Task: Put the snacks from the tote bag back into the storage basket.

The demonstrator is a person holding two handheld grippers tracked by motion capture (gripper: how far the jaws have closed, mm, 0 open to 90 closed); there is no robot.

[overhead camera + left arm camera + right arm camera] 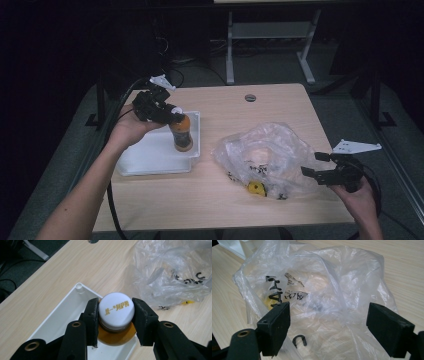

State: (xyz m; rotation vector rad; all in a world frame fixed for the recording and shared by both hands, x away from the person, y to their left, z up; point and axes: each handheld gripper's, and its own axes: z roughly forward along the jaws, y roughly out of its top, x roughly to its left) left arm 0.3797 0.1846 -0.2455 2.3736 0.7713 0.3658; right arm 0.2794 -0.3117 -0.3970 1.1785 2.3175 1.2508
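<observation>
Holding the small amber-filled plastic bottle with the white screw cap (115, 315) by that cap alone is your main risk: your left tongs (115, 320) pinch it from both sides at the very top, so the heavy body hangs below the pads and could swing, or the smooth cap could slide out if your grip eases. I judge that a tilted hand would also set the base down crooked, and the bottle could topple against the wall of the shallow white plastic tray (150, 162) under it. Lower it straight, and let go only once the base sits flat.

The bottle stands upright between the left tongs, over the far right corner of the tray; from the high view its base seems on or just above the tray floor, and I cannot tell which. Its cap carries gold lettering, the liquid is orange-brown, and a dark band rings the lower body.

To the right of the left tongs, the crumpled clear plastic bag with black print (267, 152) lies on the pale wooden table (225, 205), a small yellow object (256, 188) showing at its near edge. Your right tongs (314, 164) stand spread just beside the bag's right side, pinching nothing. Closing there blindly could drag the loose film and spill what is inside.
</observation>
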